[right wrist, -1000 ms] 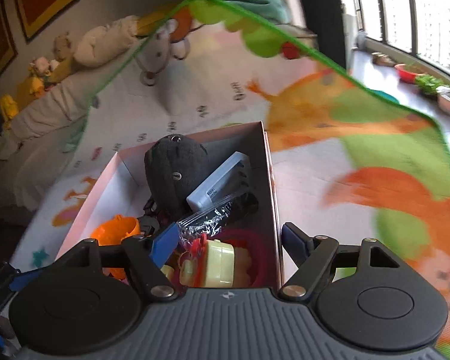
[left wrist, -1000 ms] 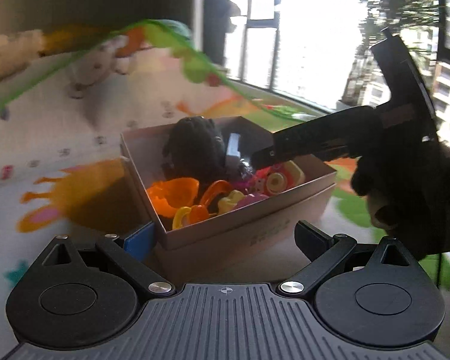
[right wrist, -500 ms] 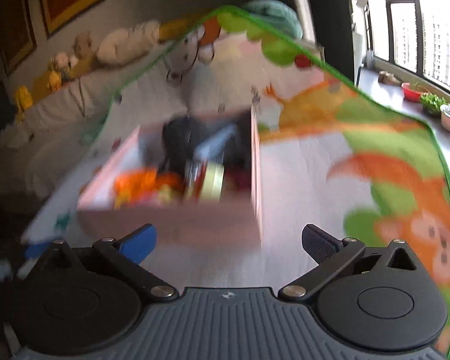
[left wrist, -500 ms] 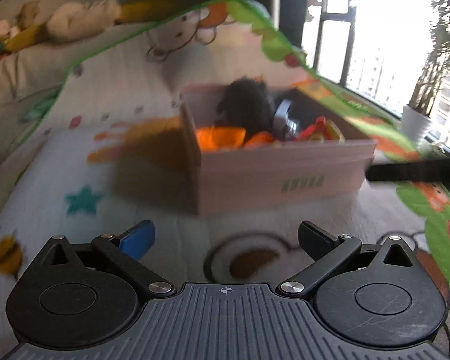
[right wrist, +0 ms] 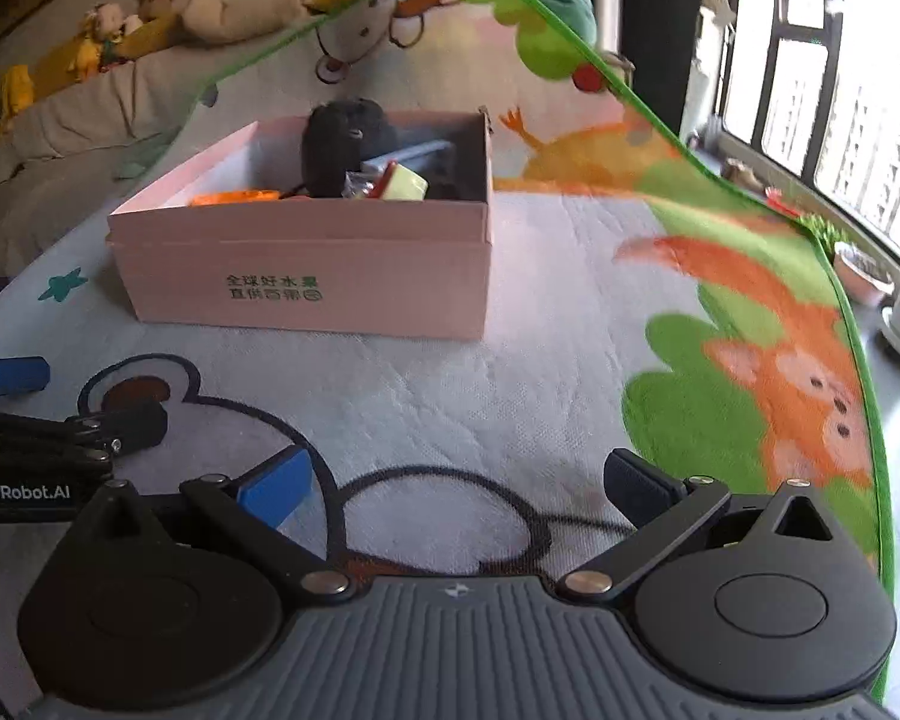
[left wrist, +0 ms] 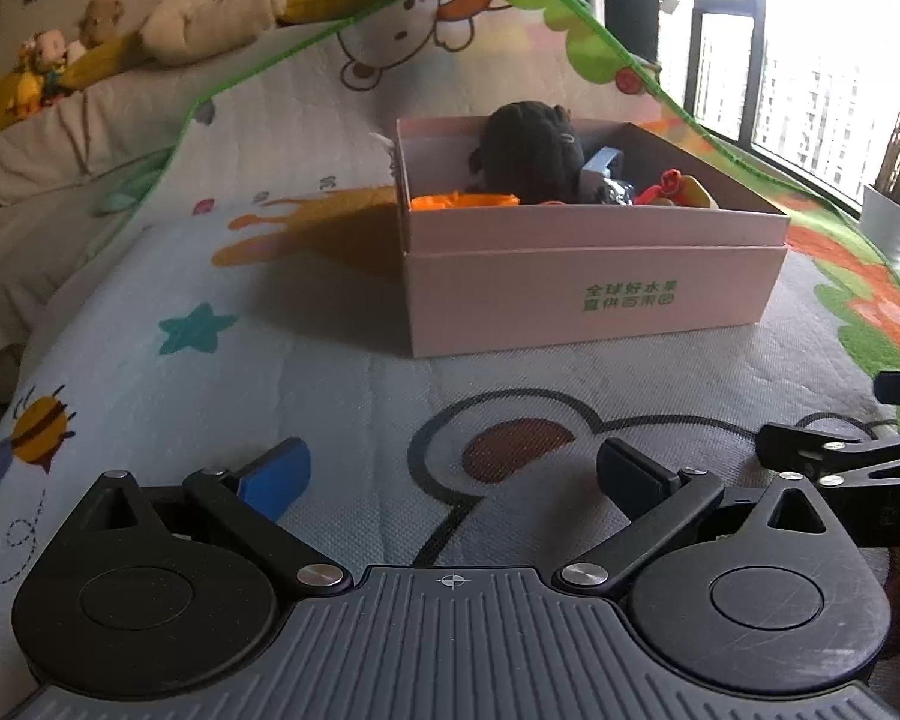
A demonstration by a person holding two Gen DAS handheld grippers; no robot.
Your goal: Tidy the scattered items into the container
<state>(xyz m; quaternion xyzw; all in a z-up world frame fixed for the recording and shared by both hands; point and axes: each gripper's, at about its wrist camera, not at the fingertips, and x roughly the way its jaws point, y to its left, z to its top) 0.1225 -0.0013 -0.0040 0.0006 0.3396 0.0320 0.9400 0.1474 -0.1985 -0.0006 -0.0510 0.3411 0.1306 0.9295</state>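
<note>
Black hand-held gripper (left wrist: 453, 474), ribbed grey body, round black hubs, silver screws, one blue pad (left wrist: 279, 471)

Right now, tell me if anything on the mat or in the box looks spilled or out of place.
Nothing stands out. The pink box sits upright on the play mat, with the black plush and other toys inside. No loose items show on the mat.

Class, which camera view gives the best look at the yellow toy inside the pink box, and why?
The right wrist view: the yellow toy shows a broad face above the pink box rim. In the left wrist view, only its top peeks over the wall.
</note>
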